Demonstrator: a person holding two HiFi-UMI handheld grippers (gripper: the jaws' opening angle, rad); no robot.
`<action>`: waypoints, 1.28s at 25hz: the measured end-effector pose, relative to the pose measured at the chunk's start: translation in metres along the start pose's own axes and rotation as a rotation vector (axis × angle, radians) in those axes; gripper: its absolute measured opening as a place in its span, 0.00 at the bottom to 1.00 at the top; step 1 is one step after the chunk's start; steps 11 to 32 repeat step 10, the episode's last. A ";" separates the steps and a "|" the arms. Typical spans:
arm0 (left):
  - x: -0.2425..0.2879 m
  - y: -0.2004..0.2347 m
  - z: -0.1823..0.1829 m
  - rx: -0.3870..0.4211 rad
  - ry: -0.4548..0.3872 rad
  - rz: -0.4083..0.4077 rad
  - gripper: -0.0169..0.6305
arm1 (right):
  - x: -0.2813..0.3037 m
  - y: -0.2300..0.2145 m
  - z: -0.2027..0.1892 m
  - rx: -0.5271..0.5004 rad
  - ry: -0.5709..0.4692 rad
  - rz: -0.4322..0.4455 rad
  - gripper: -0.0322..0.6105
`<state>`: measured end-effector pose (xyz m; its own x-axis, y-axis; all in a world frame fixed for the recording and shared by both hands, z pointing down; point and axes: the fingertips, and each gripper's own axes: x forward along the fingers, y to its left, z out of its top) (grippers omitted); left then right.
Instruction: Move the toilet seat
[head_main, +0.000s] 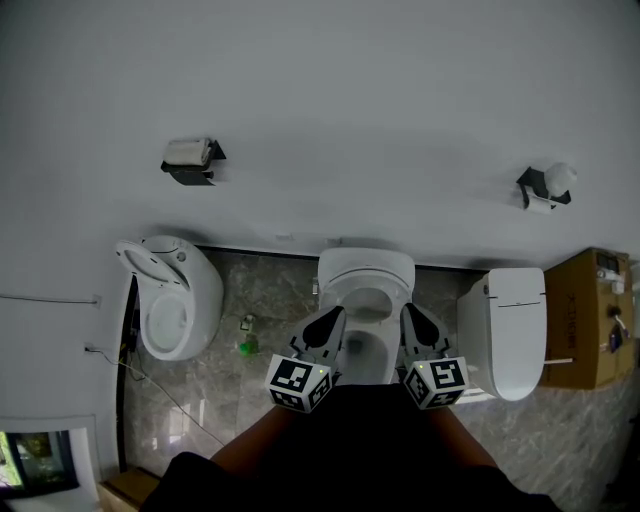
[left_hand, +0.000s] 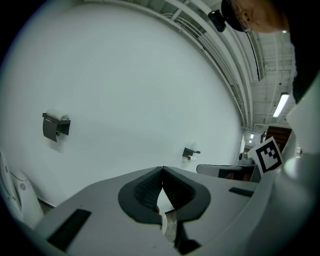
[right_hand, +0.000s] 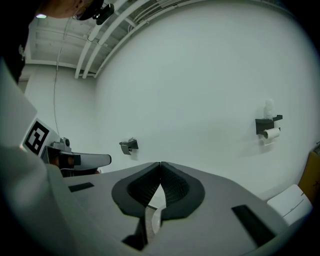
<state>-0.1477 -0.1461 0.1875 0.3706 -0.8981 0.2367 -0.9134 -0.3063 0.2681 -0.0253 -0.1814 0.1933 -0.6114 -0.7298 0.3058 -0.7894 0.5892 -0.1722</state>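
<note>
**White wall, three toilets; both grippers shut at the middle one**

Marble floor (head_main: 270, 290) ran along a plain white wall (head_main: 350, 120). Left gripper (head_main: 328, 320) and right gripper (head_main: 410, 316) hung side by side over the middle toilet (head_main: 365, 262). Each had its jaws closed. In both gripper views the ribbed pads (left_hand: 145, 192) met at the tips with nothing pinched between them.

The toilet seat (head_main: 348, 292) lay between the two grippers and just ahead of them, with the bowl uncovered.

- Left of the left gripper: a second toilet (head_main: 200, 290), bowl uncovered, and a small green object (head_main: 246, 347) on the floor.
- Right of the right gripper: a third toilet (head_main: 515, 330), lid down.
- Beyond it: a cardboard box (head_main: 585, 330); I could not tell its contents.
</note>
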 end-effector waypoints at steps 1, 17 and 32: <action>-0.001 0.002 0.000 -0.003 0.000 0.007 0.05 | 0.001 0.002 0.002 -0.001 0.001 0.004 0.10; 0.001 0.061 0.004 -0.055 -0.019 0.095 0.05 | 0.023 -0.006 -0.012 -0.002 0.012 -0.012 0.10; 0.001 0.061 0.004 -0.055 -0.019 0.095 0.05 | 0.023 -0.006 -0.012 -0.002 0.012 -0.012 0.10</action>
